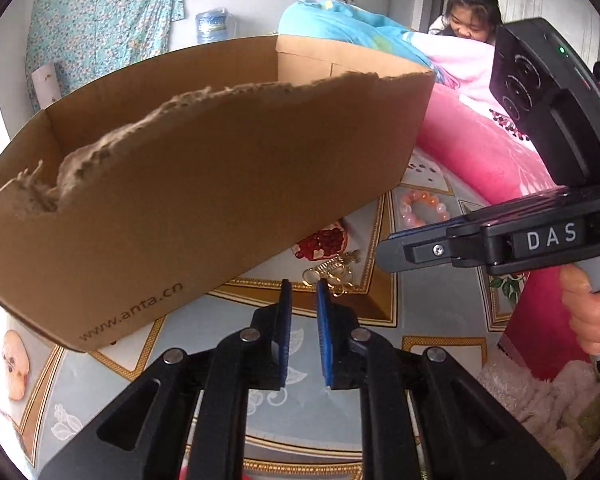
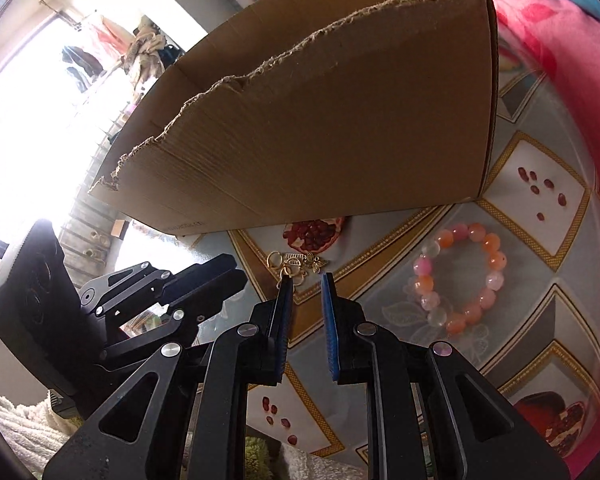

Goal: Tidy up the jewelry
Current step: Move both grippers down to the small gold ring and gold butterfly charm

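Far across my desk (image 1: 340, 360), whose cloth is printed with pomegranates and gold-bordered diamonds, a pink padded edge (image 1: 480, 152) curves along the right side. Beyond it lie a rumpled turquoise quilt (image 1: 340, 20) and a pale pink blanket (image 1: 460, 60), with a person (image 1: 474, 12) leaning over them. On the far left wall hangs a floral teal cloth (image 1: 100, 20), and a blue water jug (image 1: 214, 24) stands to its right. A bright window (image 2: 32, 112) glares at far left, and white fluffy towelling (image 2: 16, 432) lies near me.
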The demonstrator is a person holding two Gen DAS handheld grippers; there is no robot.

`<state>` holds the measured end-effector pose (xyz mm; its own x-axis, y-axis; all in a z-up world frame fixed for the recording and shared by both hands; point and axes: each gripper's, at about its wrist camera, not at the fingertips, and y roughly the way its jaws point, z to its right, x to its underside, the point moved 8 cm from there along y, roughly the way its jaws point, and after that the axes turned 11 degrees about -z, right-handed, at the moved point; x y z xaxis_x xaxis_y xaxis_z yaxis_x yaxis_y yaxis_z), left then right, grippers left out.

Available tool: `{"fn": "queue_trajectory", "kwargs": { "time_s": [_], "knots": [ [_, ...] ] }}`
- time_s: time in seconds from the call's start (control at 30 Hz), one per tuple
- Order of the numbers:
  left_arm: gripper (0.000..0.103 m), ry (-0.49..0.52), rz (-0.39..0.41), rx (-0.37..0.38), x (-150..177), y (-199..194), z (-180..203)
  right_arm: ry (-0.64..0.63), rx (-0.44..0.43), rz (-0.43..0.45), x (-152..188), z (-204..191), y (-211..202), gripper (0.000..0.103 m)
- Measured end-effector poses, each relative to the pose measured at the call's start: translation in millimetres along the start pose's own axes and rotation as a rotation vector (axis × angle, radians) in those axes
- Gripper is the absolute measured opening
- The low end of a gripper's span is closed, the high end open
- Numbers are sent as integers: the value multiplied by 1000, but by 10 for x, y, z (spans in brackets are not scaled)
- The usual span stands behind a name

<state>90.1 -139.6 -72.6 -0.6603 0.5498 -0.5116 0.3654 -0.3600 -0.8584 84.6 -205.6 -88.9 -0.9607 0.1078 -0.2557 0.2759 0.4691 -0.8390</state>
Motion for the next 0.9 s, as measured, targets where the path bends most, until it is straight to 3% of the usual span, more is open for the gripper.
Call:
{"fn": "queue_trajectory", "kwargs": {
  "time_s": [0.07,0.57,0.73,0.9],
  "knots": [
    [20,14,-8,-5,1,60,16,5,-1,-5,-23,14,27,16],
    [20,60,-4,-17,-136,202,61,22,-17,-15,-53,145,56,15],
    [10,57,-2,-21,-129,195,52,24,-24,-13,-87,209,58,13],
    [10,42,0,-17,-89,162,32,29,-32,-11,-108,269,60,11]
  ]
}}
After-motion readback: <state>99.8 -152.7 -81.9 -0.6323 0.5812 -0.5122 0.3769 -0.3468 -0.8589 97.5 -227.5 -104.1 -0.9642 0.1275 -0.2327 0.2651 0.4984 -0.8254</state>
